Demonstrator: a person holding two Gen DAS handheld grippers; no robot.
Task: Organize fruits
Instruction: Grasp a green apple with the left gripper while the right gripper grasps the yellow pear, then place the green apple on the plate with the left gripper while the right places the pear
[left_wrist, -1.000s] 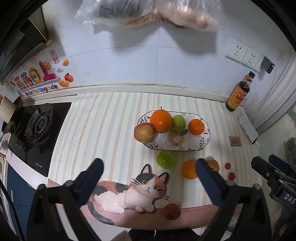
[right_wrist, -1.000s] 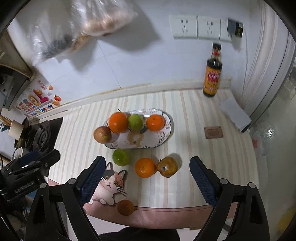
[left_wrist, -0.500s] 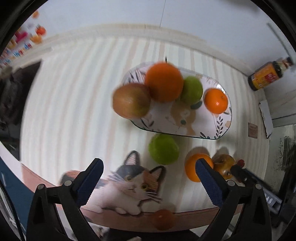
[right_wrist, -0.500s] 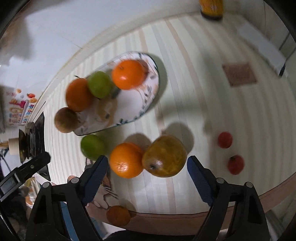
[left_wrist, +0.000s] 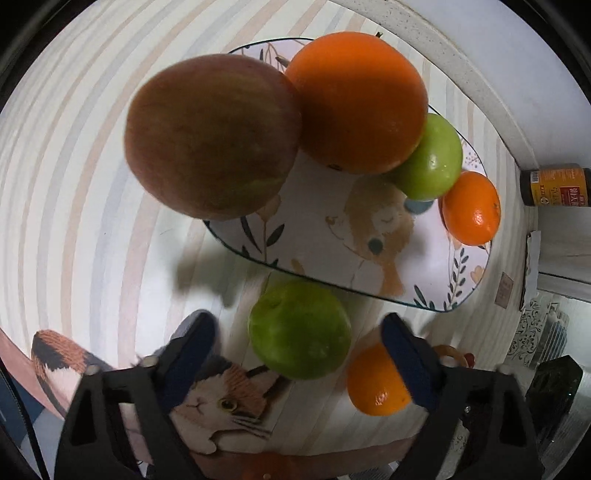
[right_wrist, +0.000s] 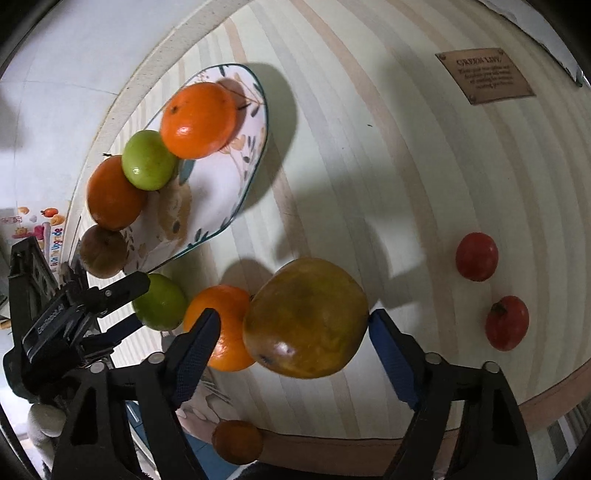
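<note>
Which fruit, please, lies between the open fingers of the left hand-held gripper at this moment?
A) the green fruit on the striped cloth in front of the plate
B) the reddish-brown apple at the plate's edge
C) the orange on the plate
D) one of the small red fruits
A: in the left wrist view the left hand-held gripper stands open around the green fruit, which sits on the cloth just in front of the plate.
</note>
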